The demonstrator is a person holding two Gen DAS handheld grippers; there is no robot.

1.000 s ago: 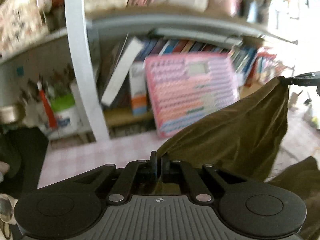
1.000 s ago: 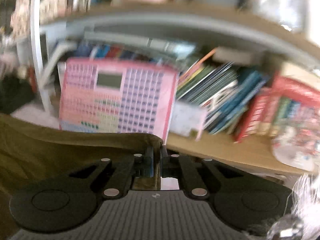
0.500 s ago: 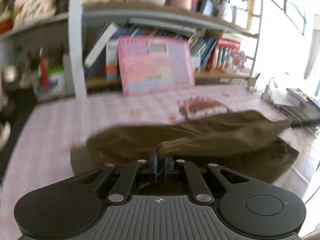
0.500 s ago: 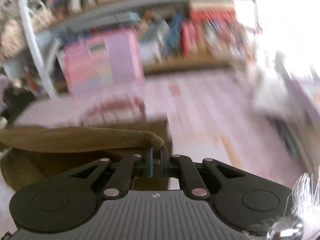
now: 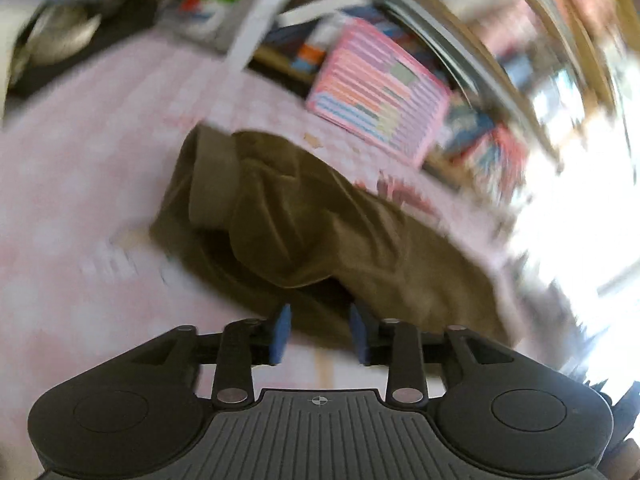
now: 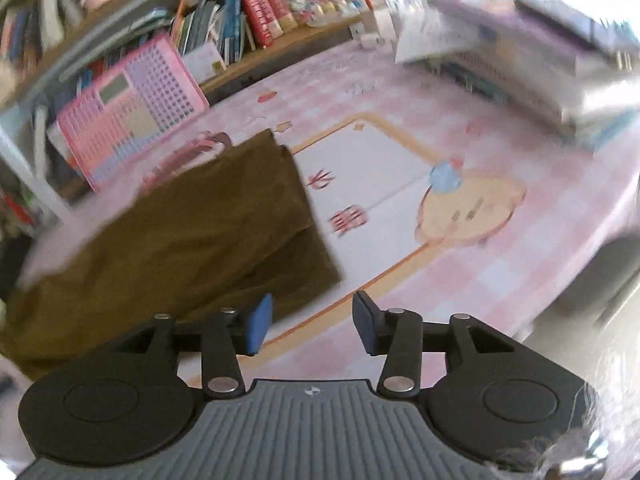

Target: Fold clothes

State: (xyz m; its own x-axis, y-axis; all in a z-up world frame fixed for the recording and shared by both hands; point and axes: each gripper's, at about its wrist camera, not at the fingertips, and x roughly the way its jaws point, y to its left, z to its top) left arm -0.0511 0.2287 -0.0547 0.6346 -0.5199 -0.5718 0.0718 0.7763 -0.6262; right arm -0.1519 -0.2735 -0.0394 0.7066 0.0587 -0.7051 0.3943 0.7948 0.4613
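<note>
An olive-brown garment (image 5: pixel 304 224) lies folded over itself on the pink checked table cover (image 5: pixel 80 168). My left gripper (image 5: pixel 320 334) hovers at the garment's near edge, jaws opening, blue pads apart with nothing pressed between them. In the right wrist view the same garment (image 6: pixel 192 236) lies to the left, its right end doubled over. My right gripper (image 6: pixel 310 324) is off the garment's near right corner, above the table cover (image 6: pixel 500 280). Its jaws are also opening and hold nothing.
A shelf unit with books (image 6: pixel 240 20) and a pink grid-patterned board (image 6: pixel 128 108) stands behind the table. Stacked papers and books (image 6: pixel 540 60) sit at the far right. A white shelf post (image 5: pixel 256 28) rises at the back left.
Both grippers carried the garment's edge forward and down onto the table, folding it over, then let go; both jaws went from shut on the cloth to open. Both views rolled.
</note>
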